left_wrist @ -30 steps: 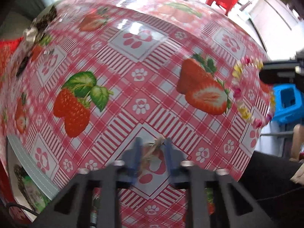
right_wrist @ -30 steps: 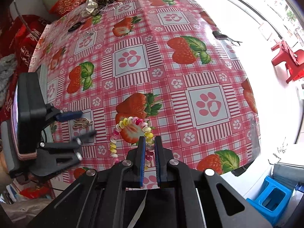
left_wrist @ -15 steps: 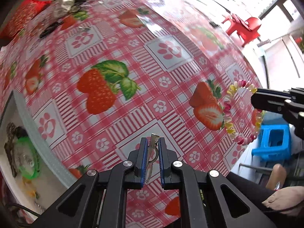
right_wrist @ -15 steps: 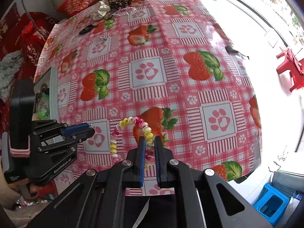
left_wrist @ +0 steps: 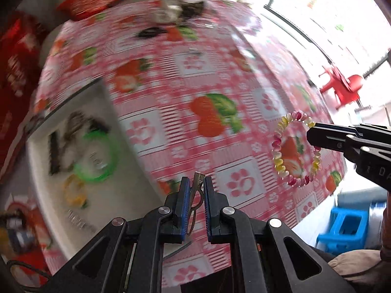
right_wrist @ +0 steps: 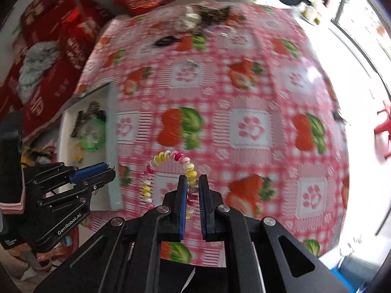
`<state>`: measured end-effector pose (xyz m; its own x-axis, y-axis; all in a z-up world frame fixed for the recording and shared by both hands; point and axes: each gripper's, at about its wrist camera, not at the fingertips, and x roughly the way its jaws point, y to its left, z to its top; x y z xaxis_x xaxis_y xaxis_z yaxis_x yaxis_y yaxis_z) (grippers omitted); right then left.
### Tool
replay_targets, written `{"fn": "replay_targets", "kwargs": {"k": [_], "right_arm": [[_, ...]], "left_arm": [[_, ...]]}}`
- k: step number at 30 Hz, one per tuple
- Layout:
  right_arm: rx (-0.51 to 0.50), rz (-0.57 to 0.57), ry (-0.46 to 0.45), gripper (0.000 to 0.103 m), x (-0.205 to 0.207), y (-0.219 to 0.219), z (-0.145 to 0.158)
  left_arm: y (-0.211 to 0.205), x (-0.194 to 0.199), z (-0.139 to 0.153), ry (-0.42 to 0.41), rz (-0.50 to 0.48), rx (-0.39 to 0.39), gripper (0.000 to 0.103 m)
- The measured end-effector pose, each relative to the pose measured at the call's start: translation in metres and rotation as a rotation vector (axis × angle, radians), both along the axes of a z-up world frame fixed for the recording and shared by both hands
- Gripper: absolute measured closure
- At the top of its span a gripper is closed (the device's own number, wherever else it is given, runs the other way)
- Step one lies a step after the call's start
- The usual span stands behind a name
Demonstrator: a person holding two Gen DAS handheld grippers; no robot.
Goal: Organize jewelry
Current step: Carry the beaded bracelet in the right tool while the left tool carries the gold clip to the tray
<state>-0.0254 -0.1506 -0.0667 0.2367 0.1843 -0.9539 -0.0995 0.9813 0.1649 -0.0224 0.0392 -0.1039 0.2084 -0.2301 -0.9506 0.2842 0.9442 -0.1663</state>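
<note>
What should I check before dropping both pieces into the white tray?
1. Left gripper holds the metal hair clip between its pads: ok.
2. Right gripper clamps the beaded bracelet: ok.
3. Bracelet hangs clear of the tablecloth: cannot tell.
4. White tray within view, at left: ok.
5. Free space in the tray beside the green bangle: ok.
6. Left gripper over the tray: not ok, it is above the tablecloth beside the rim.

A glossy, smooth oilcloth tablecloth (right_wrist: pixel 244 92) is catching window glare. The hair clip (left_wrist: pixel 195 201) is showing dull metal, the spiral bracelet (left_wrist: pixel 294 151) shiny translucent plastic, and the tray (left_wrist: pixel 136 171) is looking smooth white.
</note>
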Motion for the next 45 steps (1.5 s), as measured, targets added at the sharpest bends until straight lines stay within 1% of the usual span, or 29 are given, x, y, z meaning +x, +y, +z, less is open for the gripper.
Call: {"fn": "replay_targets", "kwargs": {"k": [5, 10, 16, 22, 25, 28, 33, 37, 43, 44, 45], "right_arm": [[0.027, 0.125, 0.004, 0.093, 0.016, 0.051, 0.0], [0.039, 0.25, 0.02, 0.093, 0.024, 0.101, -0.007], [0.026, 0.384, 0.07, 0.093, 0.029, 0.159, -0.034], [-0.014, 0.447, 0.129, 0.093, 0.027, 0.193, -0.066], [-0.033, 0.459, 0.155, 0.093, 0.027, 0.203, -0.079], [-0.048, 0.47, 0.169, 0.093, 0.03, 0.212, -0.09], [-0.075, 0.5, 0.193, 0.093, 0.033, 0.223, -0.105], [-0.089, 0.511, 0.219, 0.093, 0.037, 0.226, -0.117], [-0.094, 0.558, 0.24, 0.092, 0.04, 0.23, -0.127], [-0.093, 0.561, 0.241, 0.091, 0.041, 0.231, -0.128], [-0.088, 0.562, 0.24, 0.088, 0.041, 0.233, -0.128]], "left_arm": [[0.056, -0.011, -0.002, 0.016, 0.153, 0.026, 0.085], [0.1, -0.024, -0.015, 0.044, 0.28, 0.042, 0.085], [0.133, -0.038, -0.039, 0.097, 0.379, 0.068, 0.085], [0.144, -0.044, -0.066, 0.146, 0.416, 0.099, 0.085], [0.146, -0.045, -0.074, 0.155, 0.414, 0.104, 0.085], [0.146, -0.046, -0.078, 0.145, 0.408, 0.13, 0.085], [0.147, -0.044, -0.088, 0.168, 0.416, 0.137, 0.085], [0.144, -0.041, -0.091, 0.174, 0.426, 0.156, 0.085], [0.136, -0.039, -0.09, 0.176, 0.462, 0.189, 0.085], [0.135, -0.04, -0.089, 0.176, 0.466, 0.191, 0.085], [0.135, -0.038, -0.088, 0.176, 0.471, 0.193, 0.085]]}}
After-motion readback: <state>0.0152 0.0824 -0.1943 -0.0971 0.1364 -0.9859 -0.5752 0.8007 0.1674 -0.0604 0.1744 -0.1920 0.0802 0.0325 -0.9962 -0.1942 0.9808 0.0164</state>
